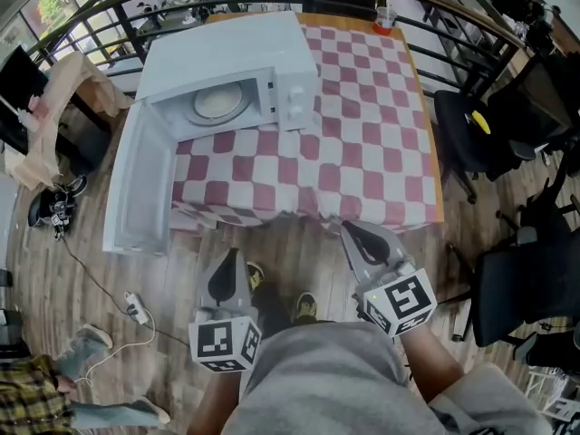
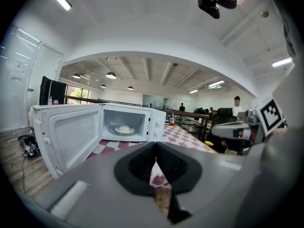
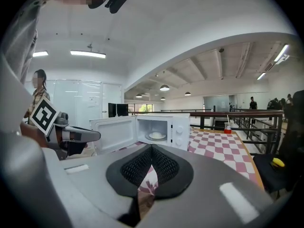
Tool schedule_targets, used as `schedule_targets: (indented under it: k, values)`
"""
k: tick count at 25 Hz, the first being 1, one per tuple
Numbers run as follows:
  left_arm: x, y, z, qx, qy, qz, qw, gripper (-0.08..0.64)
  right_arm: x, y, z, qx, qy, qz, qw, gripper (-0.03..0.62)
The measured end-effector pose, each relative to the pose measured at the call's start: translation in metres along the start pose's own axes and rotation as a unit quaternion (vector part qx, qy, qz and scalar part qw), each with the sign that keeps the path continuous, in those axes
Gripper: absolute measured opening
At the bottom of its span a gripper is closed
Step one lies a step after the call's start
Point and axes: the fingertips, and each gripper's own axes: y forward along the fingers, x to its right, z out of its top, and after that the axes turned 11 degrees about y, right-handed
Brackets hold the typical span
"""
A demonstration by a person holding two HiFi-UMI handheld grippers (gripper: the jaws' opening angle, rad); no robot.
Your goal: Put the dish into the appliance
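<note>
The white microwave stands on the checked table with its door swung wide open to the left. A white dish holding something pale lies on the turntable inside, as the left gripper view also shows dish and the right gripper view dish. Both grippers hang close to my body, well short of the table's near edge. My left gripper is shut and empty, tips meeting. My right gripper is likewise shut on nothing.
A red cup stands at the table's far right corner. Black office chairs crowd the right side. A cable with a power strip lies on the wood floor at left, near another person's shoe. A railing runs behind the table.
</note>
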Motion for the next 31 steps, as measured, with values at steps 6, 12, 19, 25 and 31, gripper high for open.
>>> schedule_targets:
  k: [6, 12, 19, 25, 31]
  values:
    - [0.016, -0.007, 0.012, 0.013, 0.010, -0.021, 0.9997, 0.011, 0.000, -0.013, 0.004, 0.013, -0.004, -0.005, 1.000, -0.002]
    - [0.020, -0.014, 0.021, 0.018, 0.015, -0.035, 0.9991, 0.011, 0.001, -0.021, 0.009, 0.021, 0.007, -0.020, 1.000, -0.002]
    - [0.016, -0.018, 0.014, 0.015, 0.005, -0.028, 0.9995, 0.011, -0.005, -0.021, 0.002, 0.021, 0.009, -0.018, 1.000, -0.002]
    - [0.013, -0.020, 0.013, 0.014, 0.001, -0.024, 0.9996, 0.011, -0.008, -0.020, 0.002, 0.020, 0.006, -0.015, 1.000, -0.002]
    - [0.013, -0.020, 0.013, 0.015, -0.003, -0.021, 0.9997, 0.011, -0.006, -0.020, 0.001, 0.017, 0.006, -0.015, 1.000, -0.002]
